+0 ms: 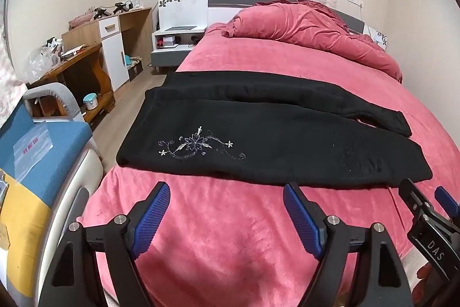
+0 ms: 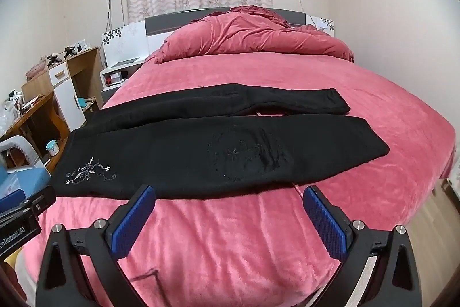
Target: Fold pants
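Observation:
Black pants [image 1: 273, 131] with silver flower embroidery lie flat across the pink bed [image 1: 230, 235], waist at the left, both legs pointing right; they also show in the right wrist view [image 2: 218, 146]. My left gripper [image 1: 225, 192] is open and empty, just short of the pants' near edge. My right gripper [image 2: 228, 193] is open and empty, at the near edge of the front leg. The right gripper also shows at the right edge of the left wrist view [image 1: 425, 194].
A heaped pink duvet [image 1: 310, 28] lies at the head of the bed. A blue and yellow chair [image 1: 37, 163] stands close at the left. A wooden desk [image 1: 77, 62] and white nightstand [image 1: 175, 42] stand beyond it. Bare floor [image 2: 434, 235] shows on the right.

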